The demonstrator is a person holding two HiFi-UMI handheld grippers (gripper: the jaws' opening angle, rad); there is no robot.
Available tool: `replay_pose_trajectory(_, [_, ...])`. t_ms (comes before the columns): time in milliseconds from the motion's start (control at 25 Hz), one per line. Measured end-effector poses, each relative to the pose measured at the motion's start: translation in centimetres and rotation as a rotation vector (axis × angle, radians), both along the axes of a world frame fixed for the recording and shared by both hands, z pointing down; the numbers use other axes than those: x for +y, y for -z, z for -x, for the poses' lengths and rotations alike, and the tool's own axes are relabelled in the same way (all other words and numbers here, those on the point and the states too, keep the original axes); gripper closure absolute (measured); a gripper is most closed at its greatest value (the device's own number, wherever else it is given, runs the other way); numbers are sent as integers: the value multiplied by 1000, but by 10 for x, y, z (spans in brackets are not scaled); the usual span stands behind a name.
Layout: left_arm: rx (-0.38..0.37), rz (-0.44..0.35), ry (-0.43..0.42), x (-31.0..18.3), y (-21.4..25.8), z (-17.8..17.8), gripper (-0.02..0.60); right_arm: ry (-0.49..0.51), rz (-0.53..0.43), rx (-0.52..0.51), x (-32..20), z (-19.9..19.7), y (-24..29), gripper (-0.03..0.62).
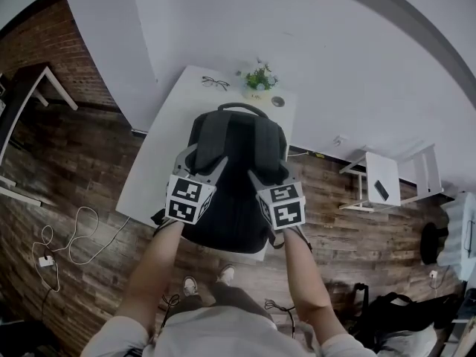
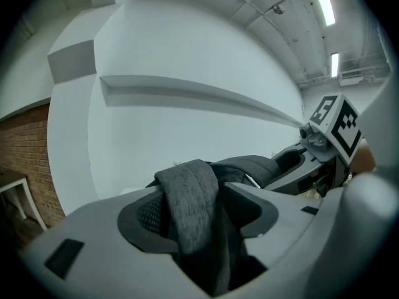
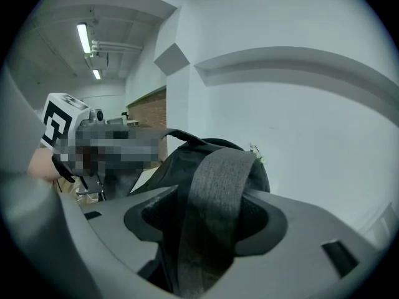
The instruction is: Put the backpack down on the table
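A dark grey backpack (image 1: 230,177) lies on the white table (image 1: 156,162), its straps facing up and its top handle toward the wall. My left gripper (image 1: 202,161) sits over the left shoulder strap (image 2: 190,198), my right gripper (image 1: 268,173) over the right strap (image 3: 218,198). In the left gripper view the strap runs loosely between the jaws of the left gripper (image 2: 193,226), with gaps at its sides. In the right gripper view it is the same for the right gripper (image 3: 209,223), whose jaws stand wide and do not press the strap. Both grippers are open.
At the table's far end are a pair of glasses (image 1: 216,82), a small potted plant (image 1: 260,78) and a small round object (image 1: 278,101). A white side table (image 1: 387,177) with a phone stands at the right. Cables (image 1: 67,244) lie on the wooden floor; a dark bag (image 1: 387,311) sits at lower right.
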State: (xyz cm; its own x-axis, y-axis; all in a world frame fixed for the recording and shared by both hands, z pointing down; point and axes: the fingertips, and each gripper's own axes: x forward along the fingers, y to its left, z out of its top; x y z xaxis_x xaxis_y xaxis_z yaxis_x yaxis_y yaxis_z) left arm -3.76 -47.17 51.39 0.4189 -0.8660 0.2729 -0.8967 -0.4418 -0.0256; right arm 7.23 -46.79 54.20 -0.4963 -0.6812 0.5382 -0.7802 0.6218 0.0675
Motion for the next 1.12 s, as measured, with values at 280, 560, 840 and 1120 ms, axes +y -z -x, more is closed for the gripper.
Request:
replay_pose_trajectory(280, [-42,36,45,1,-25,15,247,-34,-26,40,2,-18,-8,344])
replay_pose_trajectory(560, [-59,42,57,15,-26,13,236,-28,-30,53,13,-22,-6,344])
replay_pose_trajectory(840, [-37,-4,73,31,-11,12,236,-28,-50,56,28,-23,2,344])
replay_pose_trajectory(1120, [-25,-32,93,64,2,24,350,-46,-103,12,63,-14,21,347])
